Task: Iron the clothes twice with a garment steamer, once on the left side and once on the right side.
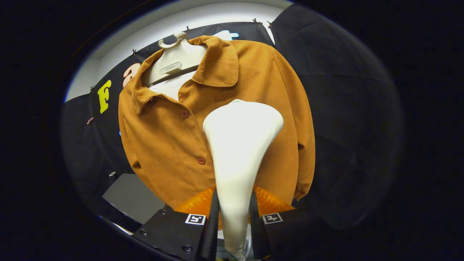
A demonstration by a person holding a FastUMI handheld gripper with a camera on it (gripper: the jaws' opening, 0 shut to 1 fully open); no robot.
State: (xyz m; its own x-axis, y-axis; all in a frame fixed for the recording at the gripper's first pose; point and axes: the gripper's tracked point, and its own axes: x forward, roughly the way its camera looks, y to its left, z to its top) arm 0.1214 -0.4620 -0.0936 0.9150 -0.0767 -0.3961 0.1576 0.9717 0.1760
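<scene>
Both fingers of the gripper (233,214) pinch the neck of the white garment steamer (239,145) between them. Its wide head rises ahead of the fingers — against the orange-brown shirt (170,145), just right of the button placket — which hangs on a pale hanger (174,58).

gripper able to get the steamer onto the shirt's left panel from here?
Probably yes. The gripper is shut on the steamer, whose head already faces the shirt beside the buttons, with nothing between them.
</scene>
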